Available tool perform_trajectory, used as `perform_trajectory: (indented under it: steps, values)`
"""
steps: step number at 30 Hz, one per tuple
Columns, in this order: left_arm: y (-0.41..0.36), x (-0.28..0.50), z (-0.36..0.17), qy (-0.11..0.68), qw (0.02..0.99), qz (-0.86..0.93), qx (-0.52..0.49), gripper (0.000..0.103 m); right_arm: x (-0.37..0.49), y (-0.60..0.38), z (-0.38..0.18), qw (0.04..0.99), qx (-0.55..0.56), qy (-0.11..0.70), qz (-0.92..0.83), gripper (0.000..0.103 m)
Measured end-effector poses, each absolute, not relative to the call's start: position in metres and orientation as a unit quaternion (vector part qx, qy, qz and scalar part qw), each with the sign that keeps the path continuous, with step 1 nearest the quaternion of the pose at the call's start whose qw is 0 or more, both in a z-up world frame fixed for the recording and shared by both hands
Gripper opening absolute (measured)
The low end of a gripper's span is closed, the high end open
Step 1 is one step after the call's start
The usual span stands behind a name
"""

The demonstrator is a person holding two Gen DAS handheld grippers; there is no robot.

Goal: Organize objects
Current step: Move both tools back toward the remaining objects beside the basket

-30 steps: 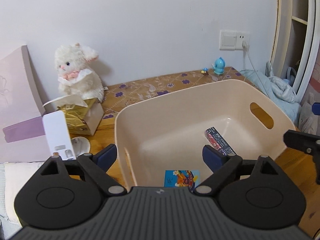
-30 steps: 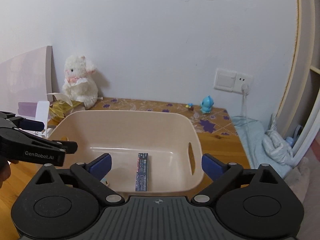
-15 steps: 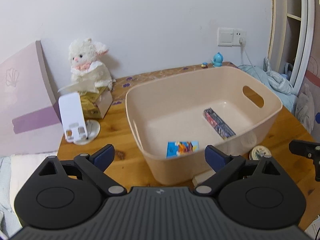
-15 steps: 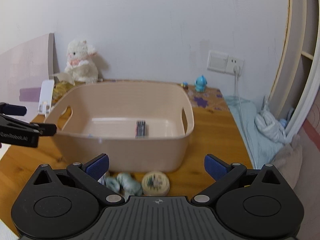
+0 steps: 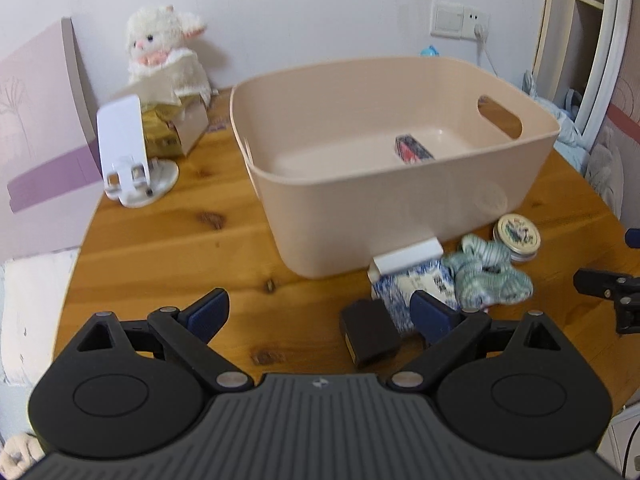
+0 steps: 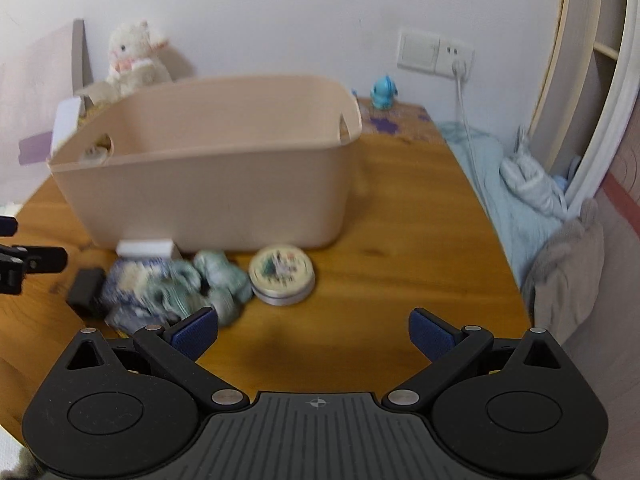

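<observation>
Grippers hover over a cluttered wooden table [image 5: 168, 240] as we sort: our left gripper [image 5: 320, 312] and right gripper [image 6: 314, 330] both hang spread wide with nothing between the fingers. Before us the beige bin [image 5: 360, 200] sits with its long axis running left to right, handle cut-outs at either end; a narrow printed box [image 5: 412, 148] lies inside, long axis running away from us. Against the bin's near wall lie a white block [image 5: 408, 258], crumpled patterned cloth [image 5: 488, 276], a round tin [image 6: 282, 274] and a small black box [image 5: 370, 334].

Beige tub [image 5: 384, 216] on wooden table [image 5: 168, 240], left tool [image 5: 320, 314] spread wide, black box [image 5: 370, 338] between fingers
</observation>
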State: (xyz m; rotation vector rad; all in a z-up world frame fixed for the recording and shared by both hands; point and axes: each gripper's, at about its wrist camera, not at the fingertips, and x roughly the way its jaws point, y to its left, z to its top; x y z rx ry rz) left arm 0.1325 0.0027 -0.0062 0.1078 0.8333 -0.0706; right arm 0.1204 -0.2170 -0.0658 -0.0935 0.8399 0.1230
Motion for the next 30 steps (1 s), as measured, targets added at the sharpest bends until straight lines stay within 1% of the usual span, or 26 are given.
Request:
perform_trajectory:
  steps: [6,13,21,30]
  values:
    - [0.000,0.135,-0.029,0.432,0.900,-0.035,0.043,0.097,0.125,-0.216,-0.085,0.902,-0.056,0.424,0.058,0.103]
    - [-0.004,0.139,-0.043,0.445,0.894,-0.038,0.040,0.097,0.136,-0.210,-0.100,0.897,-0.069,0.433,0.060,0.103]
    - [0.007,0.147,-0.055,0.466,0.884,-0.030,0.024,0.097,0.149,-0.209,-0.107,0.902,-0.074,0.423,0.051,0.103]
    - [0.017,0.156,-0.063,0.467,0.884,-0.025,0.021,0.097,0.168,-0.208,-0.116,0.904,-0.065,0.418,0.053,0.103]
